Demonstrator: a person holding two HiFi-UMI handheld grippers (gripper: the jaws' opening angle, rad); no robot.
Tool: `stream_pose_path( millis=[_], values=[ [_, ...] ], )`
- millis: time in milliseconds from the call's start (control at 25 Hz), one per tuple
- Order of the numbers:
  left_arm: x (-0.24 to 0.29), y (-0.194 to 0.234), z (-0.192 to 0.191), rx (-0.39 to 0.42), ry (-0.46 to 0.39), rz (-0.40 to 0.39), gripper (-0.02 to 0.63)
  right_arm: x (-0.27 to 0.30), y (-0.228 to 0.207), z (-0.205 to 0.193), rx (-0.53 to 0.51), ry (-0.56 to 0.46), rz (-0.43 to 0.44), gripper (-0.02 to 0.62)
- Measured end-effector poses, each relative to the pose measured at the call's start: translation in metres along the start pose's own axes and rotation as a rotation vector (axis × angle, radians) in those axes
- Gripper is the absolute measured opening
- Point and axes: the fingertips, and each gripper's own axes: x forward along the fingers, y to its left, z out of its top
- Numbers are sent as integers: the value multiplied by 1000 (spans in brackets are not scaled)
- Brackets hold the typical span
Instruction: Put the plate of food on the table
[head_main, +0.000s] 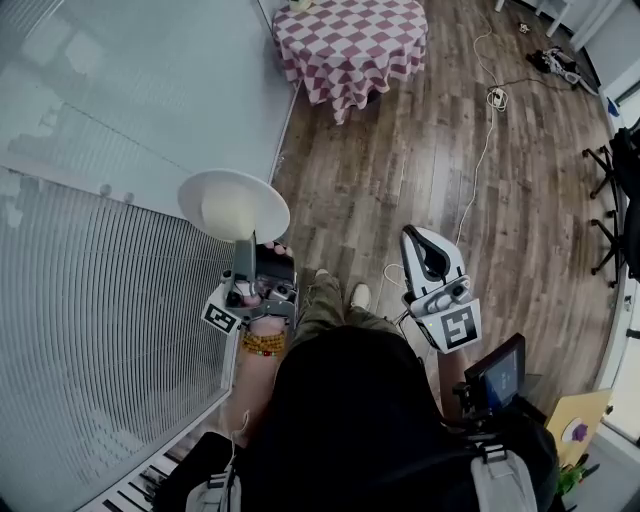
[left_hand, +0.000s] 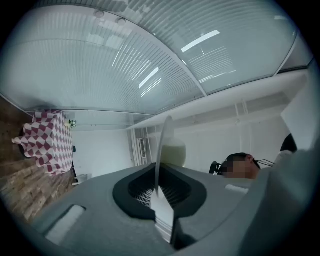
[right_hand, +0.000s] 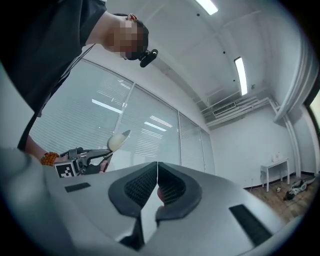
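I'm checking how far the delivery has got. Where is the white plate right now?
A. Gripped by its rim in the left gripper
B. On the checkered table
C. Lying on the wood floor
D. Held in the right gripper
A: the left gripper has its jaws pinched on the rim of the white plate, holding it in the air well short of the checkered table.

- White round plate bearing a pale mound of food, its rim pinched in the left gripper's jaws.
- Counter in red-and-white checked cloth, well apart from the plate.
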Motion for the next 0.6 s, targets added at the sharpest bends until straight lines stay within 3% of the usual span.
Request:
stream_pose_path(
  millis=[600],
  values=[
    [52,72,17,-39,36,32,18,52,-42,-37,15,68,-32,12]
  ],
)
